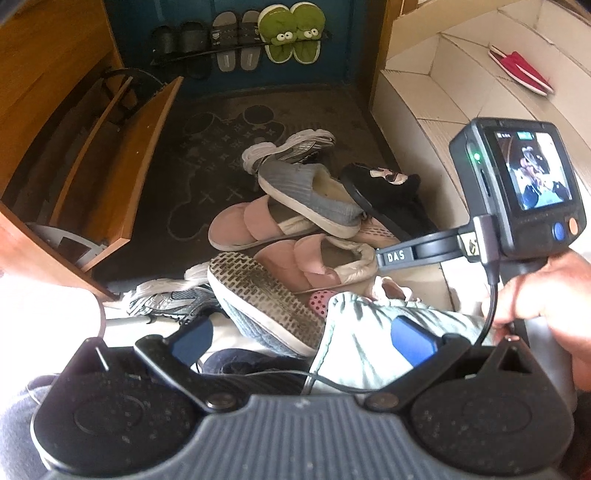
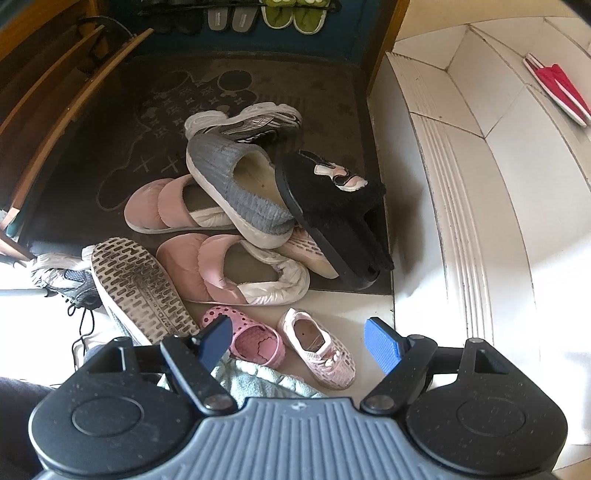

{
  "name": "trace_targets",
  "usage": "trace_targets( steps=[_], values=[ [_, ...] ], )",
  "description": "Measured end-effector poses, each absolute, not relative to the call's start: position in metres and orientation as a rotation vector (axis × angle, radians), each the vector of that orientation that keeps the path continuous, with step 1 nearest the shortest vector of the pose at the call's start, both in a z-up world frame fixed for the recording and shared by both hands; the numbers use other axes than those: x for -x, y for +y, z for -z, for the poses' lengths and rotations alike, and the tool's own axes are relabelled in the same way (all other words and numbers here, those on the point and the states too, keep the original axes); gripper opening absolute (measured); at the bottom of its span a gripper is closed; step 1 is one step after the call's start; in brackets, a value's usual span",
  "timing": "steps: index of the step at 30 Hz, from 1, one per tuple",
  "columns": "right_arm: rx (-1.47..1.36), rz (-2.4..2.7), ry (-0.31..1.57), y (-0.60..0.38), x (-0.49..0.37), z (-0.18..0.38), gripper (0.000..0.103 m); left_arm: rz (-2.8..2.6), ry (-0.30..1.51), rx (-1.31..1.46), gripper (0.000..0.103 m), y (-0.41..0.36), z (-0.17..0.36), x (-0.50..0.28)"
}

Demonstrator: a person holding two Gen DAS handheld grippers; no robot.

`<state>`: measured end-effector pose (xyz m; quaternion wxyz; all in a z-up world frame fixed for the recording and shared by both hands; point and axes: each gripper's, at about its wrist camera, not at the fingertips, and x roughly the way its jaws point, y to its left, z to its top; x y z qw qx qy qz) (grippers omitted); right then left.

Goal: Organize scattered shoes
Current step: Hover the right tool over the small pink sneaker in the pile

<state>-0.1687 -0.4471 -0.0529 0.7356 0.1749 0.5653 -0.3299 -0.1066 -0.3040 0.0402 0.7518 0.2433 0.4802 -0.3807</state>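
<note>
A heap of shoes lies on a dark mat (image 2: 92, 173): a grey slipper (image 2: 236, 188), its mate sole-up (image 2: 140, 291), two pink slippers (image 2: 170, 206) (image 2: 236, 269), a black fuzzy slipper (image 2: 332, 210), a silver sneaker (image 2: 247, 122), another sneaker (image 2: 62, 280), a small pink clog (image 2: 255, 339) and a small pink mesh shoe (image 2: 321, 350). My right gripper (image 2: 299, 341) is open and empty, above the small pink shoes. My left gripper (image 1: 299, 338) is open and empty, near the sole-up grey slipper (image 1: 266, 299). The right gripper's body (image 1: 517, 192) shows in the left wrist view.
A wall rack (image 1: 236, 48) holds black, grey and green frog slippers (image 1: 291, 33). An open wooden shoe cabinet (image 1: 110, 155) stands at left. White tiled steps (image 2: 480, 184) rise at right, with red shoes (image 2: 561, 92) on them. Pale cloth (image 1: 369, 343) lies below the grippers.
</note>
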Motion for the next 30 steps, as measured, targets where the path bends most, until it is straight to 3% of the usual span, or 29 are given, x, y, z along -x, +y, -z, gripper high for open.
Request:
trace_targets(
  steps=[30],
  values=[
    [-0.347,0.727,1.215,-0.449,0.17,0.05,0.078,0.798,1.025,-0.505,0.103,-0.317,-0.039,0.11]
  ],
)
